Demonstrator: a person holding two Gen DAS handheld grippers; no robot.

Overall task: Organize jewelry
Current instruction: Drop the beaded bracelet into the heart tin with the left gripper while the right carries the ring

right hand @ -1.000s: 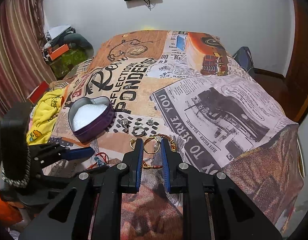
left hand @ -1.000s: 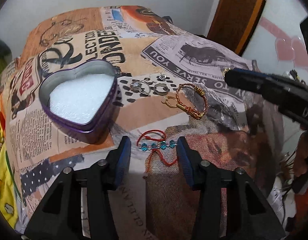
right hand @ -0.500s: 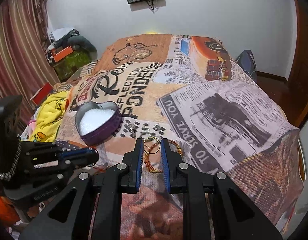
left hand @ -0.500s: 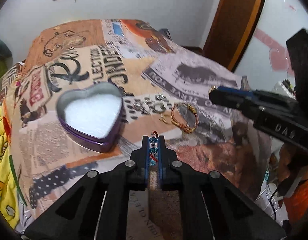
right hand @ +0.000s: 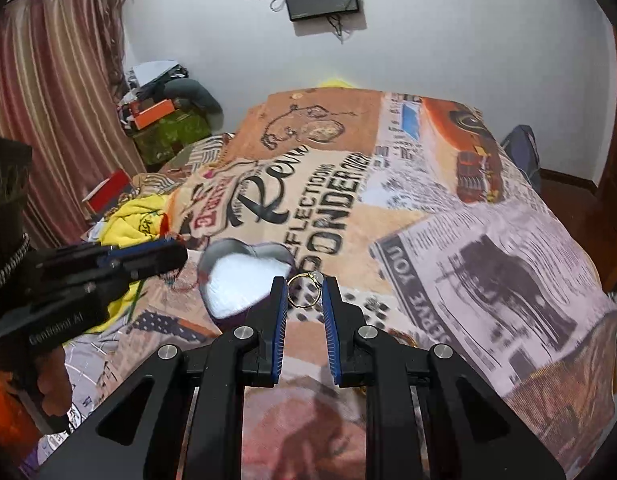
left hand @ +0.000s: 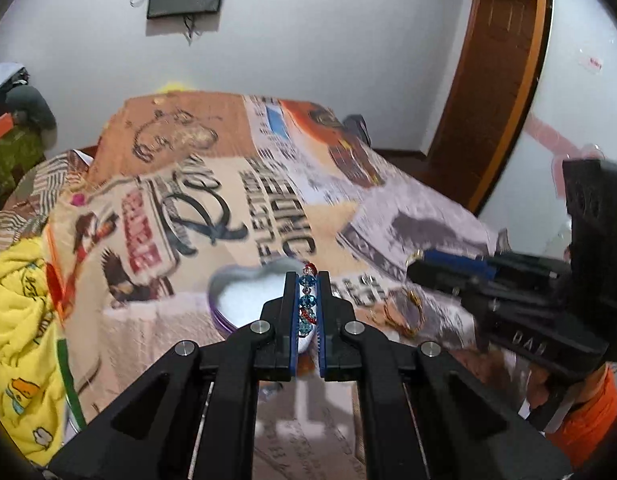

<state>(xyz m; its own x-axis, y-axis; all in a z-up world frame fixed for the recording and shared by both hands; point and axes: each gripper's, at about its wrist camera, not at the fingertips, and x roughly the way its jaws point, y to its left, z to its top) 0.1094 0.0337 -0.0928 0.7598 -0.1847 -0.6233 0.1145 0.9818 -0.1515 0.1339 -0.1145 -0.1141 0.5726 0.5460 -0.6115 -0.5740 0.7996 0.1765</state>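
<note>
My left gripper (left hand: pixel 307 277) is shut on a bracelet of blue beads on red cord (left hand: pixel 307 303) and holds it in the air, in front of the heart-shaped purple tin (left hand: pixel 244 296) with its white lining. In the right wrist view the left gripper (right hand: pixel 179 254) hovers just left of the tin (right hand: pixel 244 280), with red cord dangling below its tip. My right gripper (right hand: pixel 303 285) is shut on a thin gold ring (right hand: pixel 317 277), held above the bedspread just right of the tin. In the left wrist view the right gripper (left hand: pixel 418 262) reaches in from the right.
A braided gold and orange bracelet (left hand: pixel 404 314) and small silver pieces (right hand: pixel 372 305) lie on the printed bedspread (right hand: pixel 488 264) right of the tin. Yellow cloth (left hand: pixel 20 320) hangs at the bed's left edge. Clutter and a curtain stand far left, a wooden door (left hand: pixel 496 80) right.
The left gripper closed on the bead bracelet and lifted it off the bedspread toward the tin. The right gripper rose a little with the gold ring still in it.
</note>
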